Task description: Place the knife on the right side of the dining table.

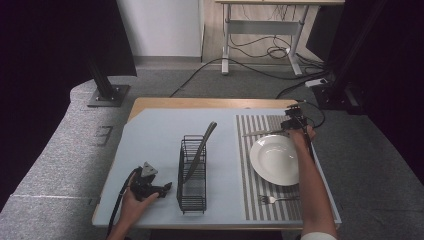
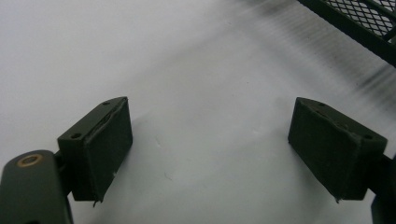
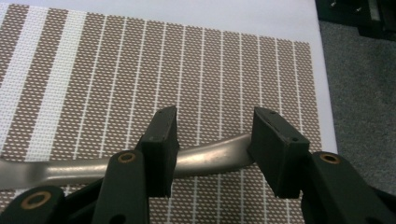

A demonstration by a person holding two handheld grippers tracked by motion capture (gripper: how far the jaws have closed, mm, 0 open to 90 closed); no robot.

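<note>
At the near edge of the table, a fork (image 1: 272, 199) already lies on the striped placemat (image 1: 248, 200) in front of the white plate (image 1: 275, 159), which suggests a place setting partly laid. The left gripper (image 1: 162, 190) rests beside the black wire caddy (image 1: 192, 175), jaws wide apart and empty (one dark utensil (image 1: 201, 147) stands in the caddy). Farther off, beyond the plate, the right gripper (image 3: 212, 149) has its jaws either side of a metal utensil handle (image 3: 205, 158) lying on the placemat, not fully closed on it; I judge that piece is being placed or let go.

Left gripper (image 2: 210, 154) fingers wide apart; right gripper (image 3: 212, 149) fingers parted.
</note>
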